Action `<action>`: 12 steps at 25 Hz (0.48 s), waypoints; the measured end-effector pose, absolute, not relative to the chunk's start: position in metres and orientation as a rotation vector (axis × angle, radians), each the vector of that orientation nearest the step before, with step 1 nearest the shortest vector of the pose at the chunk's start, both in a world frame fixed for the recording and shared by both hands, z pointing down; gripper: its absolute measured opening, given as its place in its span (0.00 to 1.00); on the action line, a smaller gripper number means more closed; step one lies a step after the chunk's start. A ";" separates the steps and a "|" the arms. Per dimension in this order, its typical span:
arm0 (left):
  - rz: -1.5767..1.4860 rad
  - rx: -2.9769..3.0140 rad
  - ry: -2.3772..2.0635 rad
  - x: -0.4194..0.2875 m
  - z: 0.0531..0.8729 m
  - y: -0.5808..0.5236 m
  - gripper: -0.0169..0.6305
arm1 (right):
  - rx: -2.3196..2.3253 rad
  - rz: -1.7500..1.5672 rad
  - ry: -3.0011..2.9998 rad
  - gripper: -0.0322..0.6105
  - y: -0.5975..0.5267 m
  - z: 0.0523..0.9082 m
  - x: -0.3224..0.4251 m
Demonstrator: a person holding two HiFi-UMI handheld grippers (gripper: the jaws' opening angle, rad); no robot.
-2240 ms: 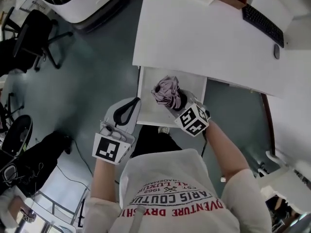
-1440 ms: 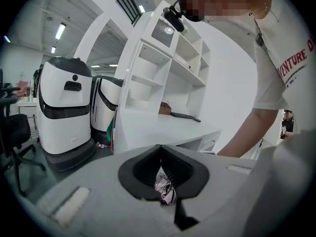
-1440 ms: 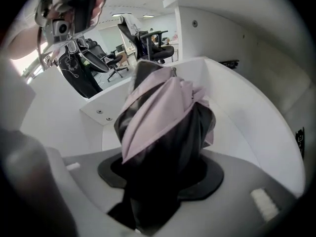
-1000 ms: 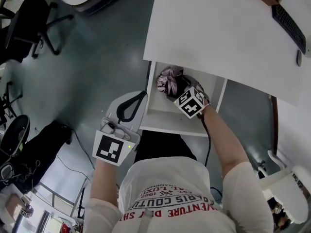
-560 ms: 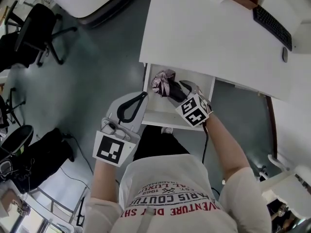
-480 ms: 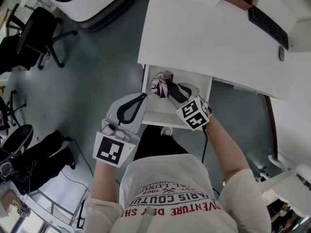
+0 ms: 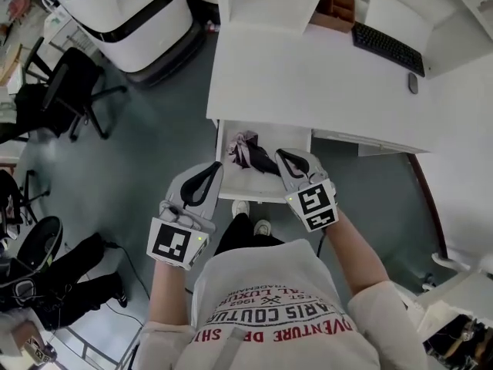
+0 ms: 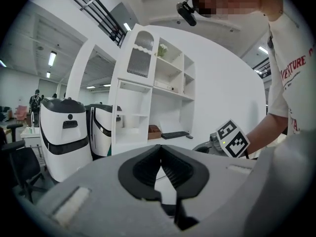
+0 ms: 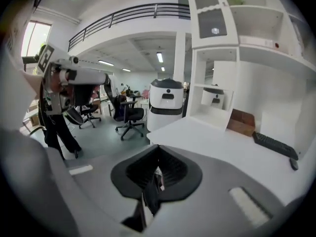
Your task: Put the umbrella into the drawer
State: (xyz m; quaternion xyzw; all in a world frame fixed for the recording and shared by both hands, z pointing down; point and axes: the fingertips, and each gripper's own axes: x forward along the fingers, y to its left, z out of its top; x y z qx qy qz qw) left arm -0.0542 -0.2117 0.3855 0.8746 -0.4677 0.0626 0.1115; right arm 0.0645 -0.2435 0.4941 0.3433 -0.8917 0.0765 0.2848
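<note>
The folded umbrella (image 7: 245, 151), pinkish with a dark handle, lies in the open white drawer (image 7: 296, 141) under the desk. My right gripper (image 7: 282, 156) hangs above the drawer's front right part, shut and empty, its tip near the umbrella's handle end in the picture. My left gripper (image 7: 216, 168) is shut with nothing in it, left of the drawer's front corner. In the left gripper view the left gripper (image 8: 160, 163) has its jaws together and the right gripper's marker cube (image 8: 232, 138) shows beyond. In the right gripper view the right gripper (image 9: 159, 166) is shut too.
The white desk (image 7: 308, 83) carries a keyboard (image 7: 387, 47), a mouse (image 7: 413, 83) and a brown box (image 7: 333, 10). White machines (image 7: 131, 14) and a black office chair (image 7: 69, 91) stand to the left. The person's feet (image 7: 250, 218) are below the drawer front.
The right gripper has let go of the umbrella, drawn up and back out of the drawer, and shut. The left gripper has risen a little. The umbrella stays in the drawer.
</note>
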 end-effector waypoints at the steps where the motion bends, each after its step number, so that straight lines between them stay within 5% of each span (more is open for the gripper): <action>1: 0.170 2.576 -1.379 -0.053 0.376 -0.210 0.03 | 0.940 0.198 -2.405 0.05 -0.242 0.480 0.069; 12: 0.173 2.745 -1.390 -0.024 0.294 -0.191 0.03 | 1.165 0.113 -2.637 0.05 -0.227 0.343 0.113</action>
